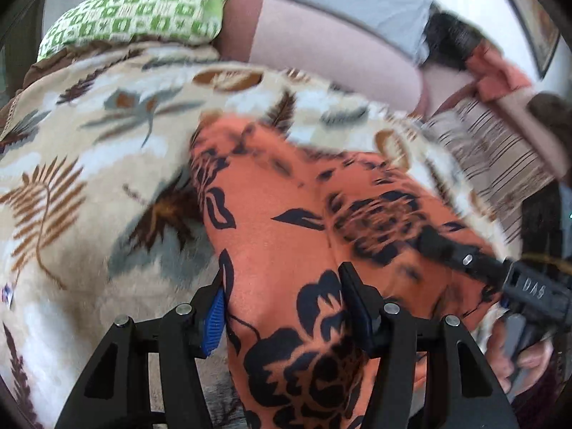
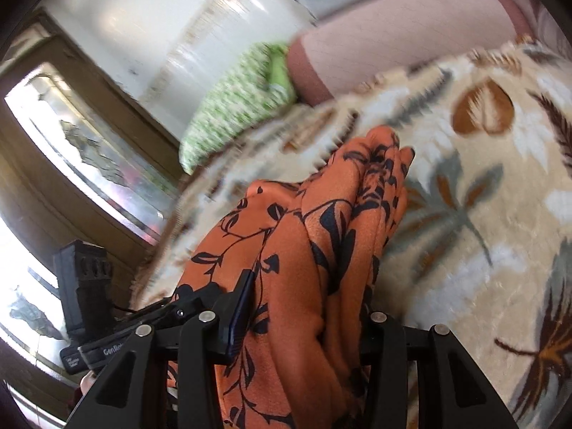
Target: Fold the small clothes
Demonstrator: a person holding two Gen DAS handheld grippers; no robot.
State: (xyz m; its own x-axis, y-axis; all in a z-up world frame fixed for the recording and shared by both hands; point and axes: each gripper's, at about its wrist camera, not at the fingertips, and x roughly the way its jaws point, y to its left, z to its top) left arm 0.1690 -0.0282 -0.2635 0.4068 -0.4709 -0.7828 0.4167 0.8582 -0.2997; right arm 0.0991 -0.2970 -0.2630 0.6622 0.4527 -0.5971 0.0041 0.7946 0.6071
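An orange garment with a black flower print (image 1: 307, 221) lies on a cream leaf-patterned blanket (image 1: 89, 164). My left gripper (image 1: 286, 296) holds the garment's near edge between its jaws, the cloth bunched through the gap. In the right wrist view the same garment (image 2: 321, 236) hangs in folds between the jaws of my right gripper (image 2: 307, 307), lifted above the blanket (image 2: 464, 214). The right gripper also shows in the left wrist view (image 1: 475, 261) at the garment's right edge. The left gripper's body shows at the left of the right wrist view (image 2: 85, 286).
A green-and-white patterned pillow (image 1: 136, 10) and a pink pillow (image 1: 321, 46) lie at the far end of the bed. A striped brown cloth (image 1: 493, 157) lies at the right. A window (image 2: 89, 150) and white wall stand beyond the bed.
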